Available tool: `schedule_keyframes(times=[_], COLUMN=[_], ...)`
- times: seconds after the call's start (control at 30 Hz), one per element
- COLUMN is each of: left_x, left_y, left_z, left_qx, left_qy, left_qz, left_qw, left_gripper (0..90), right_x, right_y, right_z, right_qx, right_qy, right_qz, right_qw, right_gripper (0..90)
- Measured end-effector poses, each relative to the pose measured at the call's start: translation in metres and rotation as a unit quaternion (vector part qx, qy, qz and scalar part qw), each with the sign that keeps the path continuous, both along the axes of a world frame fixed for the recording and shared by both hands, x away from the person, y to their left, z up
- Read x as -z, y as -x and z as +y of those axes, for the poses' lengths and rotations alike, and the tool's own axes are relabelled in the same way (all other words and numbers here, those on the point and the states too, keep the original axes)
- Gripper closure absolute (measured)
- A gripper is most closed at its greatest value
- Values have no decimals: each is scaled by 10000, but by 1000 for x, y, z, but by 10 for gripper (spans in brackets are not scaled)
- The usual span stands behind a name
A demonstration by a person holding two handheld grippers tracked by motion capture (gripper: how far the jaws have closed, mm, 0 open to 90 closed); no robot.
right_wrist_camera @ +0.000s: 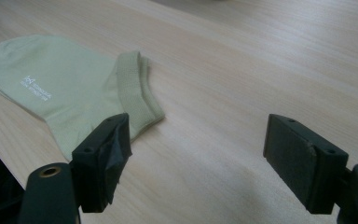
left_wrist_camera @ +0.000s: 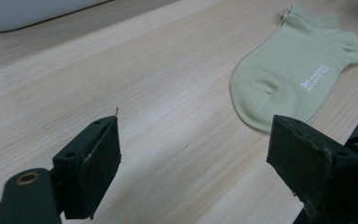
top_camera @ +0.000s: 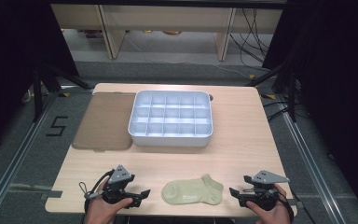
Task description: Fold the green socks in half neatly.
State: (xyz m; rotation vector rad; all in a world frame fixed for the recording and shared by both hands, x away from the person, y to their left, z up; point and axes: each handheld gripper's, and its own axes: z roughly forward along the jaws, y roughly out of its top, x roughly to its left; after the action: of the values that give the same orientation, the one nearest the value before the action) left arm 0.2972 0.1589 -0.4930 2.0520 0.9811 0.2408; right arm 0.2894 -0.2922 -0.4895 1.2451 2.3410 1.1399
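Observation:
A pale green ankle sock [top_camera: 193, 191] lies flat near the table's front edge, toe to the left, cuff to the right. My left gripper [top_camera: 142, 195] rests just left of the toe, jaws wide apart over bare wood; in the left gripper view the sock [left_wrist_camera: 293, 70] lies ahead to the right. My right gripper [top_camera: 233, 193] sits just right of the cuff. In the right gripper view its jaws stand open with nothing between them, and the sock's cuff [right_wrist_camera: 133, 91] lies beside the left jaw.
A white tray with several empty compartments [top_camera: 171, 138] stands at the table's middle back. A brown flat mat [top_camera: 105, 122] lies to its left. The wooden table [top_camera: 242, 149] has open surface between tray and sock.

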Motion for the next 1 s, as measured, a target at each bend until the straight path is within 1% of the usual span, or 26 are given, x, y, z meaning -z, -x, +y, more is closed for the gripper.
schedule_keyframes(times=[0.07, 0.1, 0.13, 0.17, 0.23, 0.27, 0.33, 0.37, 0.43, 0.53, 0.63, 0.67, 0.77, 0.8, 0.83, 0.87, 0.9, 0.93, 1.0], left_x=[0, -1, -2, -2, -1, -2, -1, -1, -1, -1, -1, -1, -2, -2, -2, -3, -3, -3, -3], left_y=[-1, 0, -1, -1, -2, -3, -3, -4, -5, -6, -10, -10, -11, -12, -12, -13, -14, -14, -15], left_z=[-1, -3, -4, -4, -7, -7, -8, -9, -11, -14, -23, -23, -35, -38, -38, -41, -46, -49, -54], left_qx=[30, 58, 114, 114, 116, 170, 175, 148, 185, 176, 346, 346, 407, 458, 458, 519, 571, 588, 644], left_qy=[20, 33, 15, 15, 35, -12, 2, -32, -4, -28, -93, -93, -83, -108, -108, -122, -162, -134, -154], left_qz=[-12, 15, 19, 19, 39, 47, 41, 84, 82, 76, 137, 137, 200, 173, 173, 142, 149, 155, 178], left_qw=[10000, 10000, 9999, 9999, 9999, 9998, 9998, 9999, 9998, 9998, 9993, 9993, 9989, 9987, 9987, 9985, 9981, 9981, 9976], left_gripper=[172, 173, 175, 181, 189, 190, 198, 202, 206, 221, 236, 246, 251, 256, 265, 265, 277, 282, 303], right_x=[0, 0, 0, 0, 0, 0, -1, -1, -1, -1, -1, -1, -1, -1, -1, -1, 0, -1, -1], right_y=[0, 1, 1, 0, 0, 1, 0, 0, 0, 0, -1, -1, 0, -1, -1, -1, -1, -1, -1], right_z=[0, 1, 0, 0, 0, 0, -1, -1, -1, -1, -1, -1, -1, -1, -1, -1, -1, -1, -2], right_qx=[-9, 72, 64, 37, 73, 102, 16, 22, 16, 16, 23, 23, -7, -65, -81, -81, -78, -83, -89], right_qy=[8, 45, 49, -3, 6, 50, 20, 21, 19, 31, 43, 43, 67, 75, 78, 78, 58, 61, 52], right_qz=[3, -50, -41, -44, -77, -106, -42, -41, -41, -49, -62, -62, -84, -102, -106, -106, -91, -92, -99], right_qw=[10000, 10000, 10000, 10000, 9999, 9999, 10000, 10000, 10000, 10000, 10000, 10000, 9999, 9999, 9999, 9999, 9999, 9999, 9999], right_gripper=[241, 241, 242, 243, 245, 246, 247, 248, 249, 251, 255, 255, 256, 257, 256, 256, 257, 257, 257])
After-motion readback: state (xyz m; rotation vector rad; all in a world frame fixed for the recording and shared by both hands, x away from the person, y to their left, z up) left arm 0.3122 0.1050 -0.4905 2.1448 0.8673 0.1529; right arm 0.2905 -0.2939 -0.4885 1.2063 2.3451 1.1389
